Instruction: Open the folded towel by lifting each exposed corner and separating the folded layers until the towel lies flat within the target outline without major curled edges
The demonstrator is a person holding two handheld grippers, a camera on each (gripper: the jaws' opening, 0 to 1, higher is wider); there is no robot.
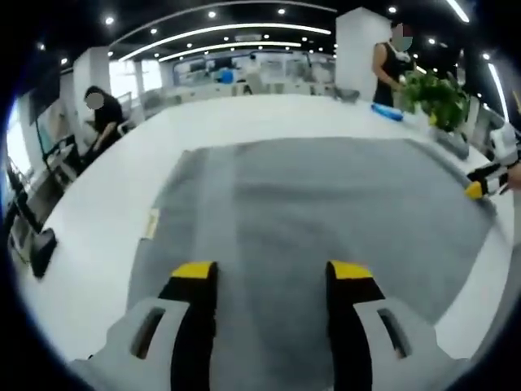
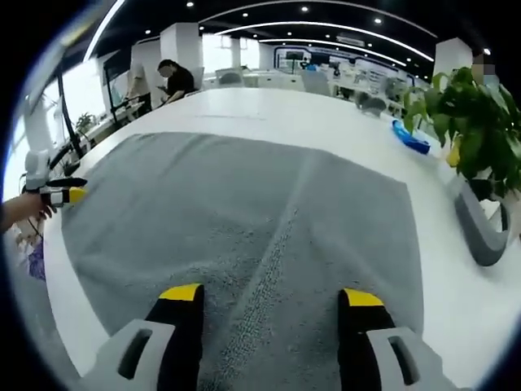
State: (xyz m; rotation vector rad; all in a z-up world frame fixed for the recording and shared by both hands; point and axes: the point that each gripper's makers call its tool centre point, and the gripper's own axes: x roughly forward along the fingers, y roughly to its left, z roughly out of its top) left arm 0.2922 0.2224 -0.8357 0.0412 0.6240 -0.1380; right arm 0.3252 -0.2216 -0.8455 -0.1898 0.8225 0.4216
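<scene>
A grey towel (image 1: 326, 212) lies spread out on the white table (image 1: 98, 212), with a lighter band along its left side and a small label (image 1: 151, 222) at that edge. My left gripper (image 1: 273, 273) hovers over the towel's near edge, jaws wide apart with nothing between them. In the right gripper view the same towel (image 2: 244, 204) shows a faint crease running away from me. My right gripper (image 2: 271, 295) is open above the near edge. The other gripper (image 2: 61, 194) sits at the towel's left edge in a hand; the right gripper (image 1: 480, 186) shows at the towel's right edge.
A potted plant (image 2: 476, 122) and a grey curved pot (image 2: 480, 228) stand on the table right of the towel, with a blue object (image 2: 409, 137) behind. People stand at the far desks (image 1: 102, 114). Bare table (image 2: 285, 110) stretches beyond the towel.
</scene>
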